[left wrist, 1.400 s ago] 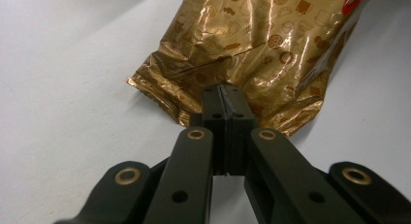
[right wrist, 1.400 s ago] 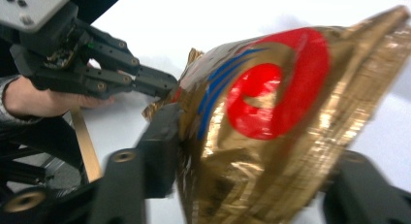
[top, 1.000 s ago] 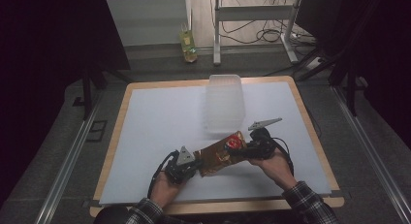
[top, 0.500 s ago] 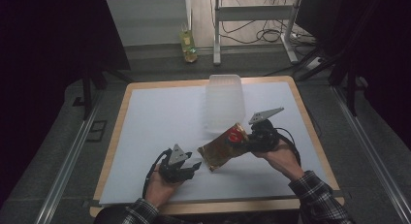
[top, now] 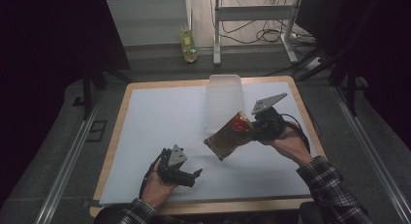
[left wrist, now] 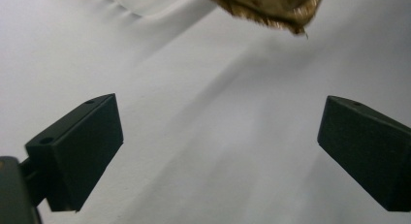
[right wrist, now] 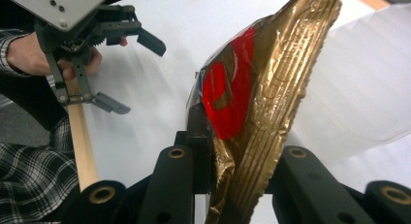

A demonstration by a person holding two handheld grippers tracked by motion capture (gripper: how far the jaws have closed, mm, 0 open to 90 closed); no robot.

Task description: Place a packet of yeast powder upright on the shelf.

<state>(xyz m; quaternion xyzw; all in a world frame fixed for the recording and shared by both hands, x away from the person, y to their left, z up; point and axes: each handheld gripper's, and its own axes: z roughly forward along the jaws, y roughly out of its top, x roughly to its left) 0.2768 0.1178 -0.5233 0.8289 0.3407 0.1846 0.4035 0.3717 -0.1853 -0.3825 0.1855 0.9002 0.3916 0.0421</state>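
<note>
While its writing stays unreadable, the gold packet (top: 228,137) bears a red mark.

Both sleeves (top: 329,190) were plaid flannel, dark checks crossed with pale lines. Each gripper (top: 181,173) was black, with a grey three-cornered plate (top: 268,103) on top (small screw holes visible in it). A black cable (top: 296,128) looped behind. The linkage arms carried brass-coloured bushings (right wrist: 176,152); the pads (left wrist: 77,151) were blocky, matt black.

snack bag (top: 227,139): glossy crinkled gold foil | table (top: 145,117): matt white, wood rim
</note>
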